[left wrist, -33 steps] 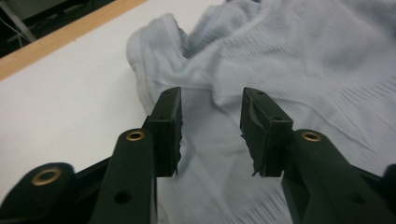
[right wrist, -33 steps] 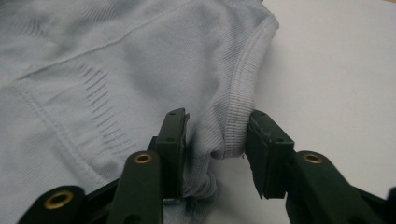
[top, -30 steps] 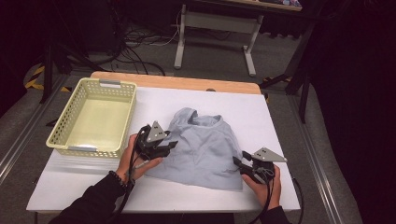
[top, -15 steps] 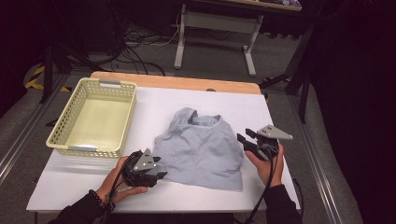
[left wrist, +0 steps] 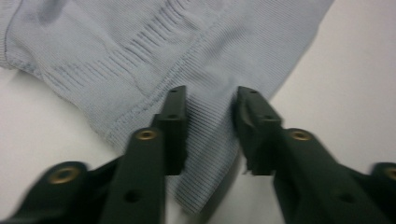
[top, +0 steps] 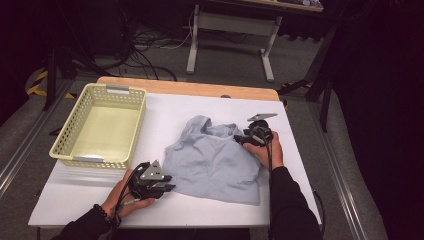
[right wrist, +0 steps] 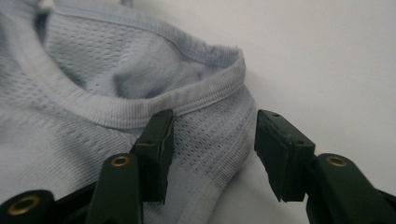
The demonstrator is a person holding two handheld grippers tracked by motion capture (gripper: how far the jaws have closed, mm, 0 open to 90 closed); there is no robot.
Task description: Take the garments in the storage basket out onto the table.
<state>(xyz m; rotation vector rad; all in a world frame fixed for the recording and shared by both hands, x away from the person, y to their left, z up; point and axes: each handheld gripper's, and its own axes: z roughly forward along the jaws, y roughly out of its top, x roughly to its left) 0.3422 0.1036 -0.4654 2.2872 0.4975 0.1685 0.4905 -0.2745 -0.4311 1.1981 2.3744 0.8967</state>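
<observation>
Your left gripper (top: pixel 167 186) sits at the near left corner of the pale blue top (top: pixel 212 162); its jaws have just been closing, with the ribbed hem corner lying between them, a gap visible beside each pad. Your right gripper (top: pixel 240 139) rests at the top's far right shoulder, jaws apart and just opened wider, straddling fabric by the neckband. The top lies spread on the white table (top: pixel 80 200), right of the yellow basket (top: pixel 97 125)

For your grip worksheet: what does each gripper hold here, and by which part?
The left gripper has just been closing over the bottom corner of the blue top; whether it pinches cannot be told. The right gripper straddles the shoulder, open.
</observation>
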